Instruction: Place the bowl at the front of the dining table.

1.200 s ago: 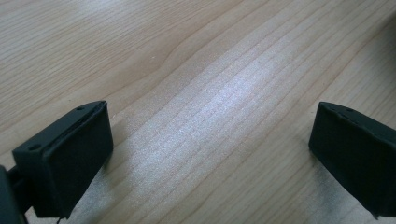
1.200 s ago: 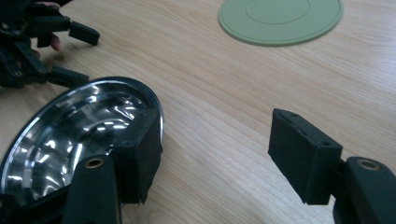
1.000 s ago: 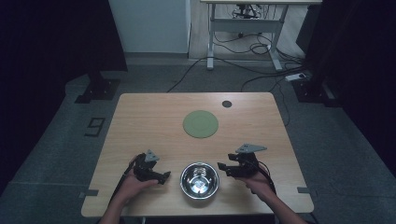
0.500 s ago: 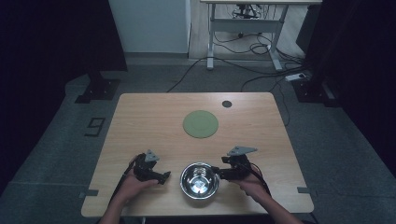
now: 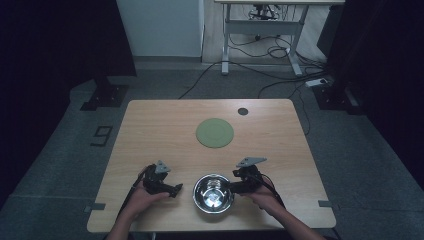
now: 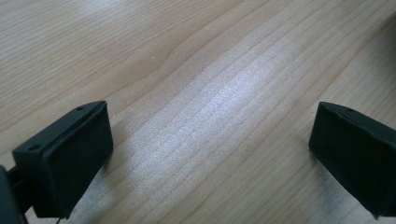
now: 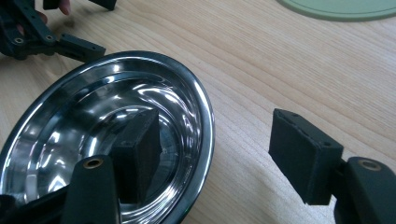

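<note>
Now you're straddling the steel bowl (image 7: 107, 140) rim with the right gripper (image 7: 219, 154) fingers open, nothing held; centre them before squeezing.

On the wooden table (image 5: 150, 130) were one shiny steel bowl (image 5: 213, 193), one flat round green mat (image 5: 214, 132) and two black tools.

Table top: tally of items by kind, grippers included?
Steel bowl: 1
Green round mat: 1
Small dark disc near the far edge: 1
Handheld grippers: 2, the left gripper and the right gripper
Total: 5
</note>
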### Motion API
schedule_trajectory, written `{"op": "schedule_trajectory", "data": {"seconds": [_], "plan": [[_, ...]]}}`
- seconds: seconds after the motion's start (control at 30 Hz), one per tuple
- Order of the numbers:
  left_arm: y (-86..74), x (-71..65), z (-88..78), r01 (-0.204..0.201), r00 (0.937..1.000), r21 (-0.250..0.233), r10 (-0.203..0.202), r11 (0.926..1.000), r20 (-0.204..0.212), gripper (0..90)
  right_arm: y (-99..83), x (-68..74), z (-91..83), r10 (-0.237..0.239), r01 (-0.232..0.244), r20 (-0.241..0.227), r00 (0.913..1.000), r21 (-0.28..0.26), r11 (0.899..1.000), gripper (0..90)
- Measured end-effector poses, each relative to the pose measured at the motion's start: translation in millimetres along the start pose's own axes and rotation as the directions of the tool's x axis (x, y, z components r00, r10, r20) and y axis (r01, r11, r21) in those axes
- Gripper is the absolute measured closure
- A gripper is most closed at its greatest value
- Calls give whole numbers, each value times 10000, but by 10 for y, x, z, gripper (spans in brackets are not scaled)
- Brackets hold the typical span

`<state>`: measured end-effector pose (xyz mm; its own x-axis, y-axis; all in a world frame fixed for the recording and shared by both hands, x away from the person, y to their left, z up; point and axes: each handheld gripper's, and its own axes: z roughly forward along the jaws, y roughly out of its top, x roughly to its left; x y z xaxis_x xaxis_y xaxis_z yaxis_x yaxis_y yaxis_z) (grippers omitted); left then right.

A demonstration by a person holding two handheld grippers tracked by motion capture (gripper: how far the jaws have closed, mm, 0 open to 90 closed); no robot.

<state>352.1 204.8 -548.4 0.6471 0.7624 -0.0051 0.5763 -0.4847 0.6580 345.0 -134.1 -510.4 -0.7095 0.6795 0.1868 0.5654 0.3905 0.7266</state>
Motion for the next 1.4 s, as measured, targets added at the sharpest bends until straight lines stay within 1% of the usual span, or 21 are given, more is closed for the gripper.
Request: {"op": "schedule_trajectory", "data": {"seconds": [0.07, 0.1, 0.13, 0.2, 0.27, 0.47, 0.77, 0.87, 0.9, 1.03, 1.1, 1.13, 1.2, 1.23, 1.27, 1.3, 1.4], "plan": [[0, 0, 0, -1, 10000, 1, 1, 10000, -1, 0, 5, -4, 7, 1, -1, 13, 10000, 32, 10000, 339], [0, 0, 0, 3, 10000, -2, -3, 10000, 0, 0, 30, -12, 37, 140, -139, -35, 9999, 118, 9998, 339], [0, 0, 0, -2, 10000, -1, 2, 10000, 0, 0, 30, -12, 37, 140, -139, -35, 9999, 118, 9998, 339], [0, 0, 0, -1, 10000, -1, 1, 10000, 0, 0, 62, 0, 78, 37, -37, 14, 10000, 297, 9996, 339], [0, 0, 0, 1, 10000, -1, -1, 10000, 1, 0, 66, 6, 89, 33, -34, 32, 10000, 311, 9995, 339], [0, 0, 0, 1, 10000, -3, -1, 10000, 6, 0, 65, -5, 182, -82, 70, 168, 9998, 693, 9976, 339], [0, 0, 0, 0, 10000, -1, 0, 10000, 0, 0, 83, -11, 288, -178, 162, 143, 9997, 1020, 9946, 354], [0, 0, 0, 1, 10000, -2, -1, 10000, 2, 0, 109, -4, 326, -174, 166, 57, 9998, 1191, 9927, 393], [0, 0, 0, 0, 10000, 0, 0, 10000, 1, 0, 109, -4, 326, -174, 166, 57, 9998, 1191, 9927, 393], [0, 0, 0, -1, 10000, -3, 1, 10000, 7, 0, 119, 17, 386, -328, 320, 34, 9995, 1410, 9895, 446], [0, 0, 0, 0, 10000, -3, 0, 10000, 7, 0, 118, 20, 394, -119, 127, -64, 9999, 1449, 9894, 484], [0, 0, 0, -2, 10000, -2, 2, 10000, 2, 0, 118, 20, 394, -119, 127, -64, 9999, 1449, 9894, 484], [0, 0, 0, -1, 10000, 0, 1, 10000, 1, 0, 123, 25, 395, -153, 163, -81, 9998, 1425, 9897, 525], [0, 0, 0, -2, 10000, 0, 2, 10000, -1, 0, 127, 25, 401, -132, 169, -259, 9996, 1490, 9887, 578], [0, 0, 0, -2, 10000, -1, 2, 10000, -1, 0, 127, 25, 401, -132, 169, -259, 9996, 1490, 9887, 578], [0, 0, 0, -1, 10000, -1, 1, 10000, 0, 0, 128, 25, 403, -106, 155, -324, 9994, 1536, 9880, 601], [0, 0, 0, -3, 10000, 1, 3, 10000, -2, 0, 129, 20, 411, 160, -59, -599, 9981, 1655, 9862, 675]]}}
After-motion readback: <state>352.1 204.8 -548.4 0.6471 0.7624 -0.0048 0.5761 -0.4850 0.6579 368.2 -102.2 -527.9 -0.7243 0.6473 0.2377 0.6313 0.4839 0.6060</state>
